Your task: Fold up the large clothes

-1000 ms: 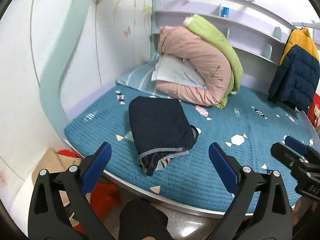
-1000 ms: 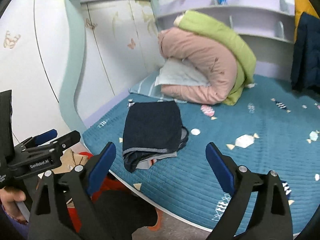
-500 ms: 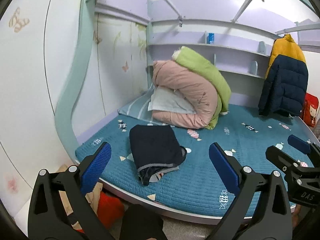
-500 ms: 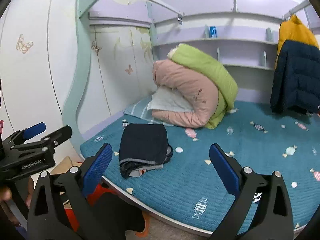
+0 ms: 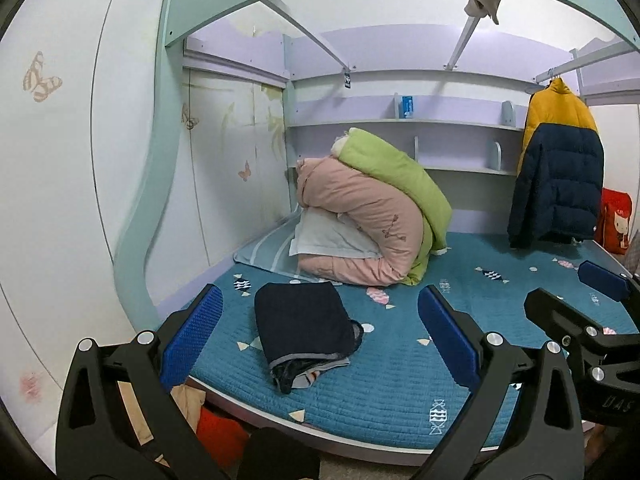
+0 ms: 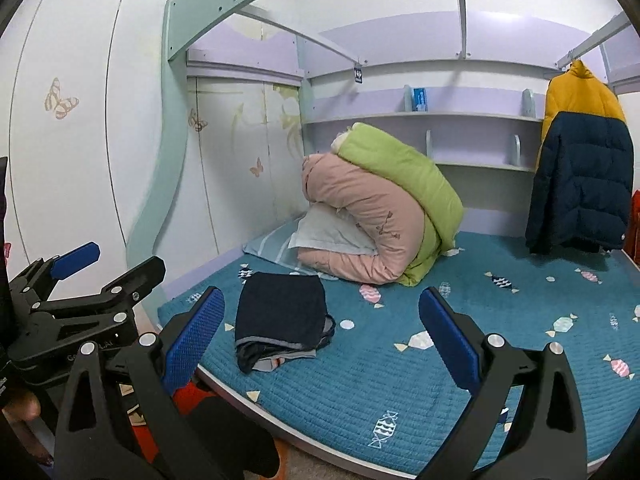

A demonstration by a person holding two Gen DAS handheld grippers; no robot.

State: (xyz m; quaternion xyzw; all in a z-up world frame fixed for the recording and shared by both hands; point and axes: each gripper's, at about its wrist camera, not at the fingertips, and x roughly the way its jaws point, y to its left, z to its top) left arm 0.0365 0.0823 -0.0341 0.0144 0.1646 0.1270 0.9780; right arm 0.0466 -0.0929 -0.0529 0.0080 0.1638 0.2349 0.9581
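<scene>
A dark navy garment (image 5: 302, 326) lies folded into a neat rectangle near the front left of the teal bed (image 5: 460, 368), with lighter fabric showing at its near edge. The right wrist view shows the same folded garment (image 6: 282, 320). My left gripper (image 5: 320, 338) is open, held back off the bed's front edge, nothing between its blue pads. My right gripper (image 6: 320, 338) is also open and empty, well short of the garment. In the right wrist view the left gripper's side (image 6: 80, 308) shows at the left.
A rolled pink and green quilt (image 5: 376, 216) and a pillow (image 5: 332, 236) fill the bed's back corner. A yellow and navy jacket (image 5: 558, 168) hangs at the right. Shelves run along the back wall. A red item (image 5: 220, 438) lies on the floor below the bed edge.
Both grippers have pulled back and risen away from the bed, so the folded garment looks smaller and the bed frame overhead has come into view. Both stayed open.
</scene>
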